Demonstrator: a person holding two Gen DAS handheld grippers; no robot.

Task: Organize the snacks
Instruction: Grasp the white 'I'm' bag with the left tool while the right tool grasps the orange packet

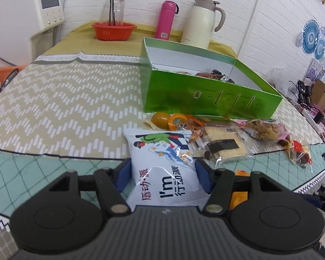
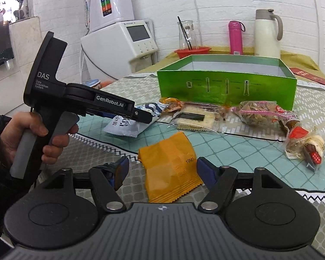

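My left gripper (image 1: pixel 162 177) is shut on a white and blue snack packet (image 1: pixel 162 162), its blue pads pressing on both sides. The right wrist view shows the same gripper (image 2: pixel 140 114) in a person's hand (image 2: pixel 21 134), over the packet (image 2: pixel 123 125). An orange packet (image 2: pixel 171 166) lies flat on the cloth between the fingers of my open right gripper (image 2: pixel 162 170). Behind stands an open green box (image 1: pixel 205 80) with a few snacks inside. Along its front lie an egg packet (image 1: pixel 160 118), a cracker packet (image 1: pixel 225 147), a brown snack bag (image 1: pixel 264 127) and a red-wrapped snack (image 1: pixel 299 151).
At the table's back stand a red bowl (image 1: pixel 112 30) with a glass carafe, a pink bottle (image 1: pixel 166 19) and a cream jug (image 1: pixel 203 21). A white appliance (image 1: pixel 28 10) sits to the left. Cables and boxes (image 1: pixel 314 95) crowd the right side.
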